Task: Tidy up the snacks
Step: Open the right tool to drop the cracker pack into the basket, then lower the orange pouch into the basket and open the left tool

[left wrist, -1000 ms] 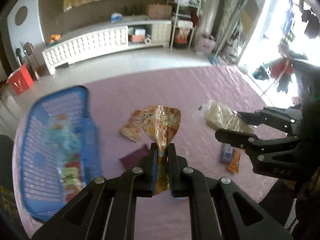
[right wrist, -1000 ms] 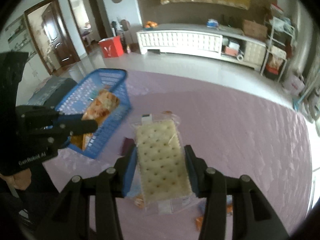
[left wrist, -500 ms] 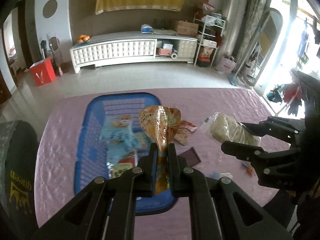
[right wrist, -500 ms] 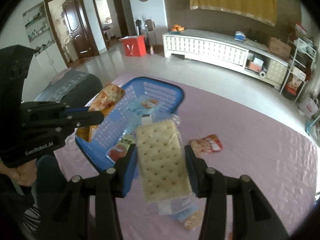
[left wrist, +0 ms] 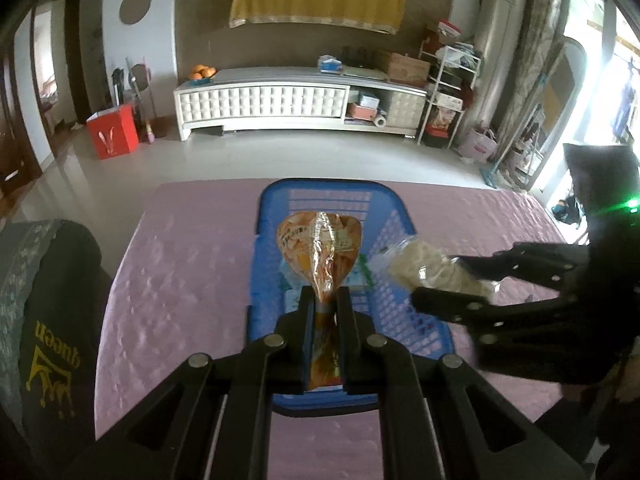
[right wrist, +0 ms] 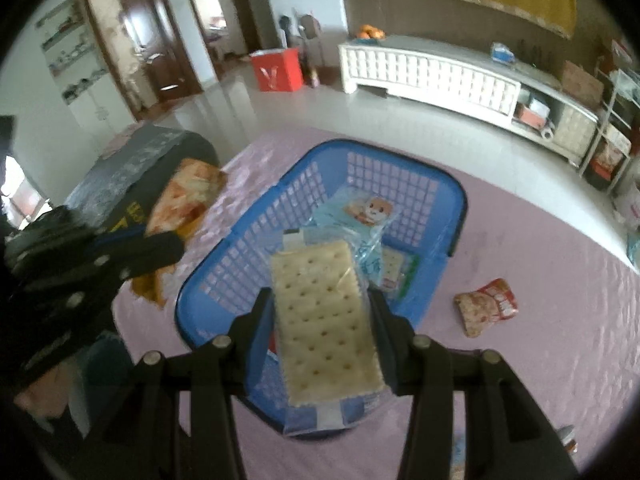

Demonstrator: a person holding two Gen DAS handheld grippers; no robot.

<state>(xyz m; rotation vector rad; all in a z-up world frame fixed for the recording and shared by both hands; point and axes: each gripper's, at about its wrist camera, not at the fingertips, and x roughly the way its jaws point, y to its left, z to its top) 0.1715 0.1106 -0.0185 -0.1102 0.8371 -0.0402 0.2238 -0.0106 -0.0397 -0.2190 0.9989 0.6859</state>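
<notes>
Snacks are going into the blue basket [right wrist: 460, 200] at mid-frame on the tabletop [left wrist: 180, 280]. Our left tool [left wrist: 325, 300] pinches an orange packet [left wrist: 320, 240] by its neck; our right tool [right wrist: 320, 320] clamps a cracker pack [right wrist: 324, 320]. Both hang above the basket, so we judge release comes next: lower, then spread each tool.

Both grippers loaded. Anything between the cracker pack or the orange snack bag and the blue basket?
Nothing visible blocks either drop. The right gripper holds the cracker pack over the open blue basket; the left gripper holds the orange snack bag over it too. Packets already inside lie flat on the bottom.
</notes>
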